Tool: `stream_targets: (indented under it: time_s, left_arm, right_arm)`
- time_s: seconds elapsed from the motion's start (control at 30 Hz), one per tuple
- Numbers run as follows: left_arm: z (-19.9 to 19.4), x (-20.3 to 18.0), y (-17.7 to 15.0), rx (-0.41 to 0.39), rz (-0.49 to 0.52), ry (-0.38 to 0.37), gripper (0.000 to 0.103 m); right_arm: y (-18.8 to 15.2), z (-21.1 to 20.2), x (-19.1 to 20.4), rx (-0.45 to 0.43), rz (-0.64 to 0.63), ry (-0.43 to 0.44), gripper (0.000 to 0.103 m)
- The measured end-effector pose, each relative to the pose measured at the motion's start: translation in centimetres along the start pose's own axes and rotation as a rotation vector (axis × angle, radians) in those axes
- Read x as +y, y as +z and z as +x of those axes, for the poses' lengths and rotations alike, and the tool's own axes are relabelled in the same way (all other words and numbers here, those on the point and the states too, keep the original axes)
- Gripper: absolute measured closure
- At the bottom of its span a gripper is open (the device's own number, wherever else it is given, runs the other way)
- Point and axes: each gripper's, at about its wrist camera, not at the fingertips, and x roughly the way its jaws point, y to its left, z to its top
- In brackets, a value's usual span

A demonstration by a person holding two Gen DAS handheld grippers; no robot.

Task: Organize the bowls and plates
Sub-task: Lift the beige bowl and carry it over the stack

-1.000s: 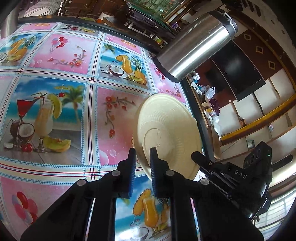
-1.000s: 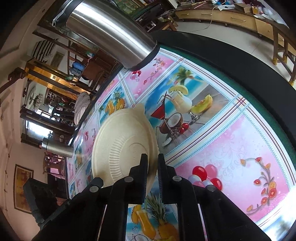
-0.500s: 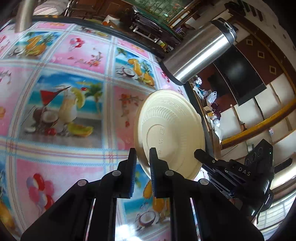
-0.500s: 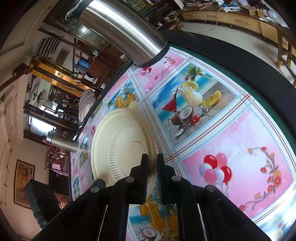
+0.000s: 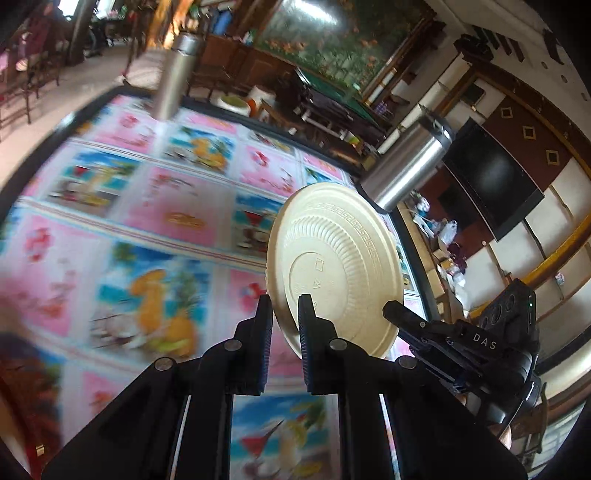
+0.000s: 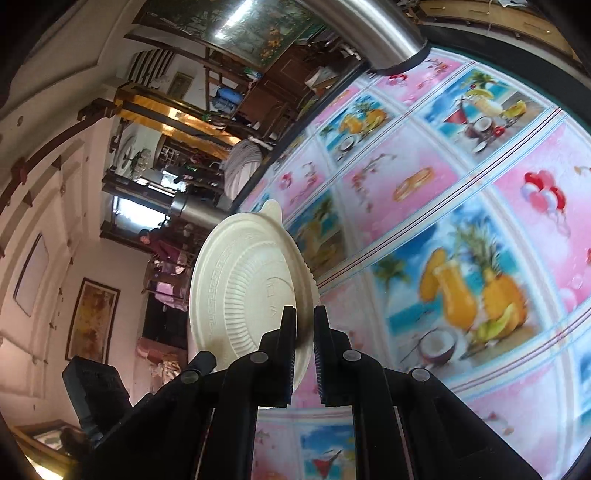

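A cream ribbed plate (image 5: pixel 334 266) is held on edge, underside toward both cameras, lifted above the patterned table. My left gripper (image 5: pixel 285 306) is shut on its near rim. My right gripper (image 6: pixel 304 317) is shut on the opposite rim of the same plate (image 6: pixel 243 288), which has a small tab at its far end. The right gripper's black body (image 5: pixel 461 343) shows beyond the plate in the left wrist view, and the left gripper's body (image 6: pixel 96 387) shows at the lower left of the right wrist view.
The table (image 5: pixel 140 221) has a pink and blue fruit-drink oilcloth. A large steel thermos (image 5: pixel 406 166) stands at its right edge, also in the right wrist view (image 6: pixel 369 29). A slimmer steel flask (image 5: pixel 177 74) stands at the far edge.
Both grippers have raised and tilted the plate, still gripped. The views swung up and across the table; the far flask and the room now show.
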Motion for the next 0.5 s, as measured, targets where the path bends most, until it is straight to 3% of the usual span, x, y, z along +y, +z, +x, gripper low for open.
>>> stream_targets:
  time_s: [0.33,0.5]
  left_arm:
    - [-16.0,9.7,-4.5,-0.176,-0.051,0.141,0.091]
    - [-20.0,14.2,-6.4,-0.220,-0.100,0.178,0.091]
  right_arm:
    - [-12.4,3.6,13.9,0.148,-0.223,0.125,0.094]
    - [-18.2,6.1,18.8,0.216,-0.299,0.147,0.094]
